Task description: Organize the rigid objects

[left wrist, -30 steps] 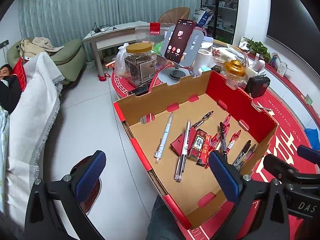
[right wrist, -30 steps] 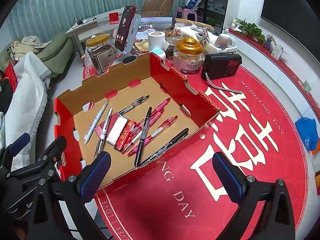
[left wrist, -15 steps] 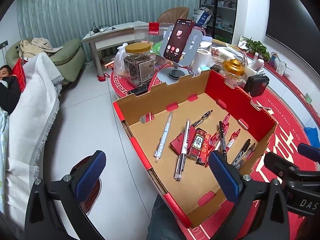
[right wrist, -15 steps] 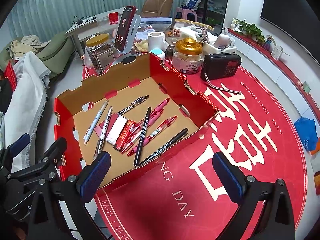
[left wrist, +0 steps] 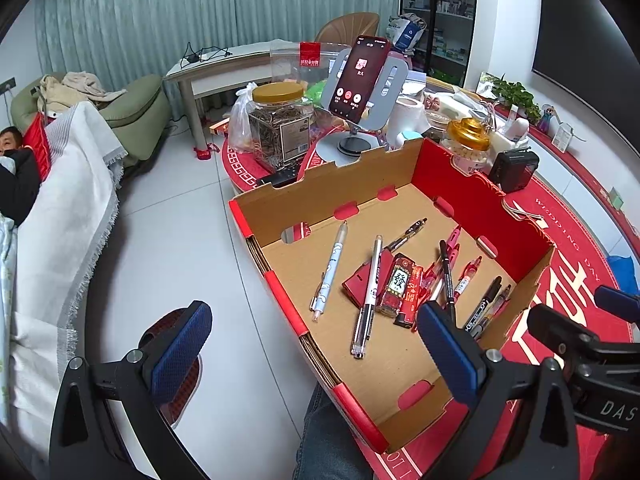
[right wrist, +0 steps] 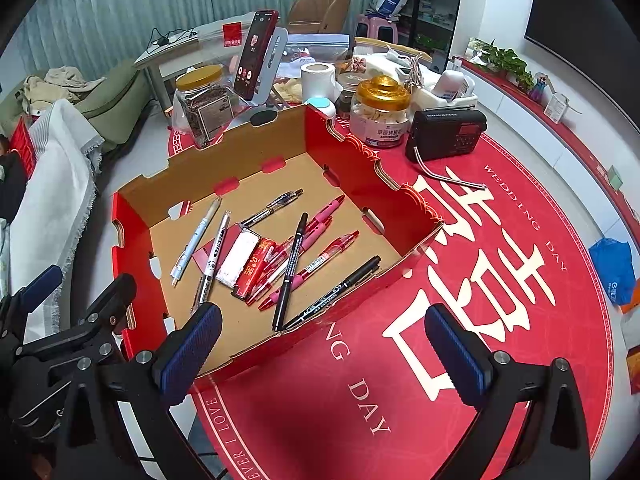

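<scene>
Pens [right wrist: 294,258] and red packets [left wrist: 400,284] are being seen lying in the cardboard tray [right wrist: 256,148] on the desk [right wrist: 500,280]. Left gripper [left wrist: 316,344] and right gripper [right wrist: 324,352] are being held apart, empty. A black radio [right wrist: 446,134] is being shown fully only in the right view; floor [left wrist: 168,216] dominates the left.

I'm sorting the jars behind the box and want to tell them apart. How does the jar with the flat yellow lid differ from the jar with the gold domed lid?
The yellow-lid jar has a flat plain lid; the gold-lid jar has a shiny tiered dome. The yellow-lid jar holds dark, thin bits, the gold-lid jar pale pieces. The yellow-lid jar stands by the cardboard box's brown wall, the gold-lid jar past its red wall, next to the black radio. Both are clear, upright and closed.
</scene>
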The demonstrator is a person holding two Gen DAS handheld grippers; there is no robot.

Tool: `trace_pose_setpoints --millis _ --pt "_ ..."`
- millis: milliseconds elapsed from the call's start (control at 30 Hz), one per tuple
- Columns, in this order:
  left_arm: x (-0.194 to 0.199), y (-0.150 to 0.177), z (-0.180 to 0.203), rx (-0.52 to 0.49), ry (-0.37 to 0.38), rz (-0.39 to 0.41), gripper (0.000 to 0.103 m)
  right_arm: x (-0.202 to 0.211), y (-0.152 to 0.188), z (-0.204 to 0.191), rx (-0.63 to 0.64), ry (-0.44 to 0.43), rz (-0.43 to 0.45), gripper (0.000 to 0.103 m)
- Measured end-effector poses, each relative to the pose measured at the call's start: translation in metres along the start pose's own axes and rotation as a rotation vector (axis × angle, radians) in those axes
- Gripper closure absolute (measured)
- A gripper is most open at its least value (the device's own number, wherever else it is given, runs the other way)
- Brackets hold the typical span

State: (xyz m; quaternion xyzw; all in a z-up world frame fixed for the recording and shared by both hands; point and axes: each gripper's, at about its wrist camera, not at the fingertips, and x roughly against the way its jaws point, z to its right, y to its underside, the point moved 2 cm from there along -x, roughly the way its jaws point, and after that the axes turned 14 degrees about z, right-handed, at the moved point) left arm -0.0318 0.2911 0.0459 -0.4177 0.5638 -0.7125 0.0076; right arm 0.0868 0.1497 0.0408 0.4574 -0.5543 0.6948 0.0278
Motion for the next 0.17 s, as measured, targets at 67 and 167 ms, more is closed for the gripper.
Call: trace_pose_setpoints --millis 67,167 --pt "0.0007 0.0011 -0.0011 0.004 0.001 0.000 0.001 0.0005 -0.0001 -0.0013 0.003 0.000 0.001 0.001" --pt "0.0031 0.0004 -0.0024 -0.002 -0.017 0.034 0.001 0.0016 0.0001 -0.0041 0.005 -0.006 -0.002 0.001"
